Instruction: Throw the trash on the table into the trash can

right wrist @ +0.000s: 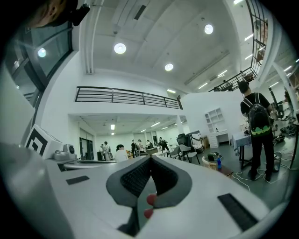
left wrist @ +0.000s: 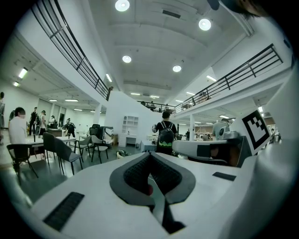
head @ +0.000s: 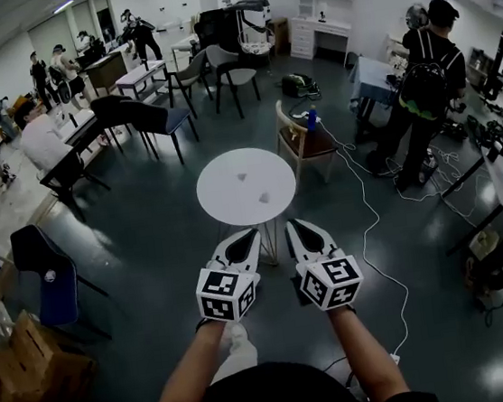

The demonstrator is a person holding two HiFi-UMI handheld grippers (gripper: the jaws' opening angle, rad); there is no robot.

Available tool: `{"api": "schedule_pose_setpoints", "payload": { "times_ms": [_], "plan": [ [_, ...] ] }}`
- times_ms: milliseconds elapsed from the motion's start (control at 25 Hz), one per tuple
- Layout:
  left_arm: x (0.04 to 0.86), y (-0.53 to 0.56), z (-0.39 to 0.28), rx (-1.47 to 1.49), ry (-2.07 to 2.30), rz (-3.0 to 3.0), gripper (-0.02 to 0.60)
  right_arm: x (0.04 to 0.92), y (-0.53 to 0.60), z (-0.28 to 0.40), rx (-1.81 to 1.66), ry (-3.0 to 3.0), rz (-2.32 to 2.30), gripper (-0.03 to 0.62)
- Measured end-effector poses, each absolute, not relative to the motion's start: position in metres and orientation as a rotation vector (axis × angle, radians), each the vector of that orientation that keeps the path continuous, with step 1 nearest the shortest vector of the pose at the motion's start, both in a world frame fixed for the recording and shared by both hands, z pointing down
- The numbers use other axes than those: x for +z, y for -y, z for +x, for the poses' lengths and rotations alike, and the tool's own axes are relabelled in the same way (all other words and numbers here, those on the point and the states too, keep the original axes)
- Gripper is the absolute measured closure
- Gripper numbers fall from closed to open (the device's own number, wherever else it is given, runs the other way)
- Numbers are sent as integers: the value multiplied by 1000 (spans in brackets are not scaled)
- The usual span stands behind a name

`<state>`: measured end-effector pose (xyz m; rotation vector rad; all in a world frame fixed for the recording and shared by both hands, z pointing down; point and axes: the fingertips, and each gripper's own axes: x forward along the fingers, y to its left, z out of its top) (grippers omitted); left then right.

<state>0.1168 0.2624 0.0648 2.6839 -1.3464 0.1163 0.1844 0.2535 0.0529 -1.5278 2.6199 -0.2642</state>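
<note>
1. Floor: a white cable (head: 368,227) trails across it at 3 o'clock of the counter; judged a trip hazard, so approach from 6 o'clock, where the floor is bare.

2. Counter (head: 224,199): round, white, at 12 o'clock of both claws and close ahead; a wooden chair (head: 303,139) stands just beside its rim at 2 o'clock; keep the right arm clear of it when reaching.

3. Left claw (head: 252,235): jaws fully together, nothing between them; the left gripper view confirms the pads (left wrist: 140,170) meet with no object held. Right claw (head: 293,225): likewise closed and empty; the right gripper view shows its pads (right wrist: 163,175) touching. Both tips hover over the counter's near rim at 6 o'clock, pointing level into the room, not down at the surface.

4. Trash: 2 small grey scraps lie on the counter; the far scrap (head: 241,177) near the centre, the near scrap (head: 264,198) at 4 o'clock of the centre; they lie apart, so each needs its own grasp.

5. Recommended procedure: open the jaws before descending; tilt the claw steeply down; take the near scrap with the right claw, the far scrap with the left claw; the scraps look thin and light, so close the tips right at the surface or they may slide away.

6. Trash can: not identifiable in any view; locate it before lifting.
</note>
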Motion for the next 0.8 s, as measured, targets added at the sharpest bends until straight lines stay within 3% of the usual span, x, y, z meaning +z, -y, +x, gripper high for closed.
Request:
{"api": "schedule_pose_setpoints", "payload": {
  "times_ms": [800],
  "plan": [
    [70, -67, 54, 128, 1224, 2667, 574, 63, -56, 133, -329, -2572, -1726, 574]
  ]
}}
